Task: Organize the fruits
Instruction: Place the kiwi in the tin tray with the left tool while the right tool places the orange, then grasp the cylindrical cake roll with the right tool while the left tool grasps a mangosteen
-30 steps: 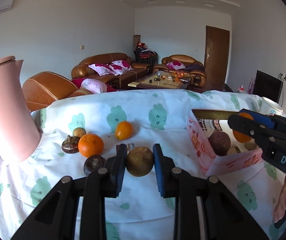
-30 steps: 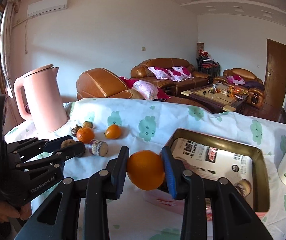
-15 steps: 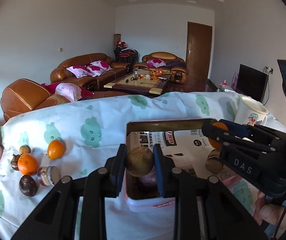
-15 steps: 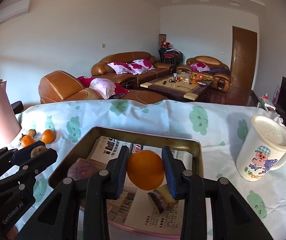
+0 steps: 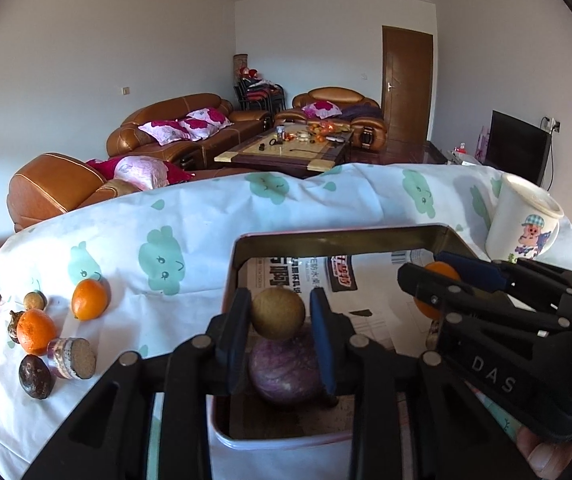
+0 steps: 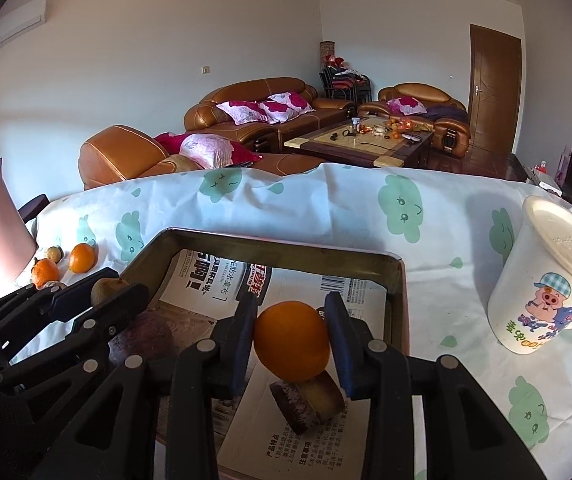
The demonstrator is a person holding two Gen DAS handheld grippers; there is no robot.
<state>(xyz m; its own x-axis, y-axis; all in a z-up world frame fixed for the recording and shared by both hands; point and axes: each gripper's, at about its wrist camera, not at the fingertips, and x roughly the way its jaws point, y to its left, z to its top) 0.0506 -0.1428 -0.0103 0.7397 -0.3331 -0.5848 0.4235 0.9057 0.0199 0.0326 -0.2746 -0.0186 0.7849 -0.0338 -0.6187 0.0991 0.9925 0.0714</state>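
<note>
A brown fruit (image 5: 278, 314) is clamped in the left gripper (image 5: 279, 344) above the tin (image 5: 338, 236). An orange (image 6: 291, 340) is clamped in the right gripper (image 6: 292, 344) over the tin's right side.

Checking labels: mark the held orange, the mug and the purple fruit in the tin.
orange (image 6: 291, 341), right wrist view, middle of its skin
mug (image 6: 546, 300), right wrist view, printed side
purple fruit (image 5: 284, 372), left wrist view, top

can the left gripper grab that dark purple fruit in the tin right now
Probably not. The left gripper is already shut on a tan fruit, which sits right over the purple fruit in the tin.
</note>
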